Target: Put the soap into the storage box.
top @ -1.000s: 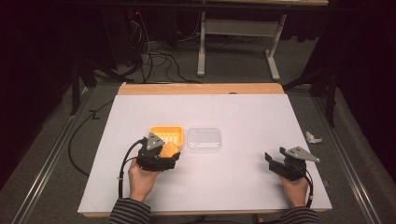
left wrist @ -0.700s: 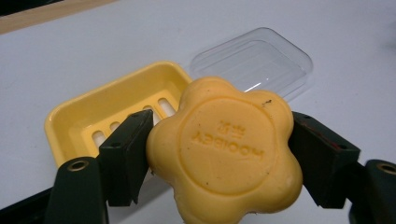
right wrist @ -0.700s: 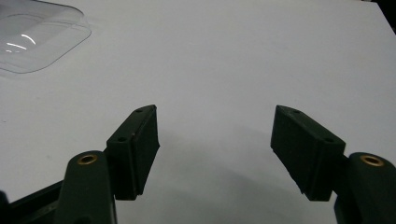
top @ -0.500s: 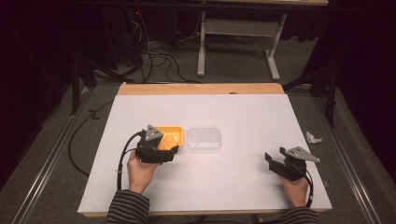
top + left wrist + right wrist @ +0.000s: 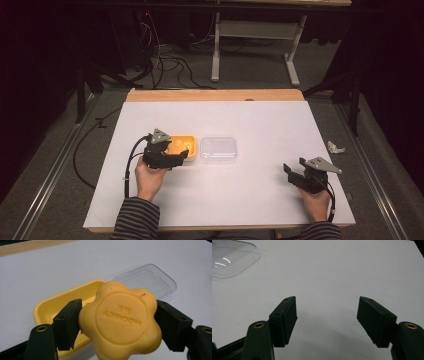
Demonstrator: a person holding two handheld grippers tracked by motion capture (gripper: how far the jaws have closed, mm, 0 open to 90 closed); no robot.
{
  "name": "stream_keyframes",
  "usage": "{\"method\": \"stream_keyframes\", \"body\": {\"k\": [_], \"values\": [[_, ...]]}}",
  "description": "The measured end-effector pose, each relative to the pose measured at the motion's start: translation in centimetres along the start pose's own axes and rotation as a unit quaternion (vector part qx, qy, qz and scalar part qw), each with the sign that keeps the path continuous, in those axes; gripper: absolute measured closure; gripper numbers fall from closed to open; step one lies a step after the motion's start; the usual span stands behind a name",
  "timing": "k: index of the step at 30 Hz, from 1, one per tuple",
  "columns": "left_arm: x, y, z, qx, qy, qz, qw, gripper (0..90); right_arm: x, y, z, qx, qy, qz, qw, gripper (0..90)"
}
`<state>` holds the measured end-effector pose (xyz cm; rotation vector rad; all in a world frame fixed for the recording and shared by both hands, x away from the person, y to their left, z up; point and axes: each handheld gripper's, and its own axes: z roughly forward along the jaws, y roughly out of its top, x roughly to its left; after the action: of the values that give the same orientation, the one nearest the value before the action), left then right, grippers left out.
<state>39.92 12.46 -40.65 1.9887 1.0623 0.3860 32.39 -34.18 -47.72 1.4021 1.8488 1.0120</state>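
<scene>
Gripping a flower-shaped yellow soap [image 5: 120,322] between its jaws, the left hand-held gripper [image 5: 172,157] hovers just above the yellow dish's [image 5: 56,306] near edge; right of the dish lies the clear lid [image 5: 218,149], and farther right the right hand-held gripper [image 5: 295,175] rests released on the surface [image 5: 260,120].

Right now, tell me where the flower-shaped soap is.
The flower-shaped soap sits clamped in the left gripper, held over the near edge of the yellow dish, with the clear lid just beyond.
</scene>
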Motion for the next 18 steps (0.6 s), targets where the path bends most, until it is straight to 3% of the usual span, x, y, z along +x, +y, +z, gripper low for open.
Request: {"method": "stream_keyframes", "body": {"k": [4, 5, 6, 7, 10, 18], "values": [[0.3, 0.1, 0.1, 0.004, 0.004, -0.002, 1.0000, 27.3, 0.0, 0.0, 0.0, -0.001, -0.001, 0.001, 1.0000, 32.8], [-0.1, 0.1, 0.5, -0.011, 0.000, -0.042, 0.9991, 27.3, 0.0, 0.0, 0.0, -0.001, -0.001, 0.001, 1.0000, 32.8], [-0.1, 0.1, 0.5, -0.011, 0.000, -0.042, 0.9991, 27.3, 0.0, 0.0, 0.0, -0.001, -0.001, 0.001, 1.0000, 32.8], [0.4, 0.4, 0.5, -0.004, 0.009, -0.021, 0.9997, 27.3, 0.0, 0.0, 0.0, -0.001, -0.001, 0.001, 1.0000, 32.8], [0.9, 0.8, 0.5, 0.003, 0.018, 0.000, 0.9998, 27.3, 0.0, 0.0, 0.0, -0.001, -0.001, 0.001, 1.0000, 32.8], [0.9, 1.7, 1.5, 0.012, 0.025, 0.006, 0.9996, 27.3, 0.0, 0.0, 0.0, -0.003, -0.001, 0.002, 1.0000, 32.7]]}}
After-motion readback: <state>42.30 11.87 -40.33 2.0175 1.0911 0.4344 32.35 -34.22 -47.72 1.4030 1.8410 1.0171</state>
